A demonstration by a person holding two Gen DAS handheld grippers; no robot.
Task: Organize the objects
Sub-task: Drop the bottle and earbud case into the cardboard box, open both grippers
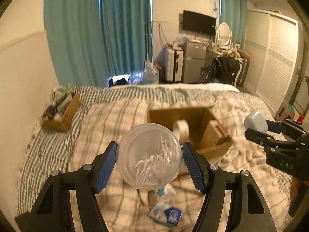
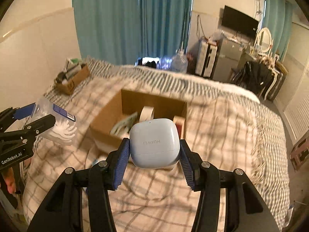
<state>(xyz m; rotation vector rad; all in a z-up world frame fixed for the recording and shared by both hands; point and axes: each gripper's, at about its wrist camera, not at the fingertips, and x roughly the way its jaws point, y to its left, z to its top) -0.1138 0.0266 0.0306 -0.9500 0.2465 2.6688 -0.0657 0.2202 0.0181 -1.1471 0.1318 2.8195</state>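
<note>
Pale-blue earbud case (image 2: 154, 142) (HUAWEI) | right gripper (image 2: 153, 154) clamped | left gripper (image 2: 38, 124): GenRobot.AI

The setting was a home bedroom: a bed (image 1: 115, 119) filled the lower frame, with teal curtains (image 1: 96, 34), a wall-mounted television (image 1: 199, 22) and a vanity mirror (image 1: 224, 31) above.

Blurred bedding, half-hidden box contents

The checked blanket (image 2: 222, 135) is smeared by motion around the open cardboard box (image 2: 154, 100). Inside that box, the tape roll (image 2: 146, 112) and a greenish packet (image 2: 125, 123) sit partly behind the earbud case (image 2: 154, 143). Beyond the box, the far carton's (image 2: 75, 81) contents are too small to tell.
</note>
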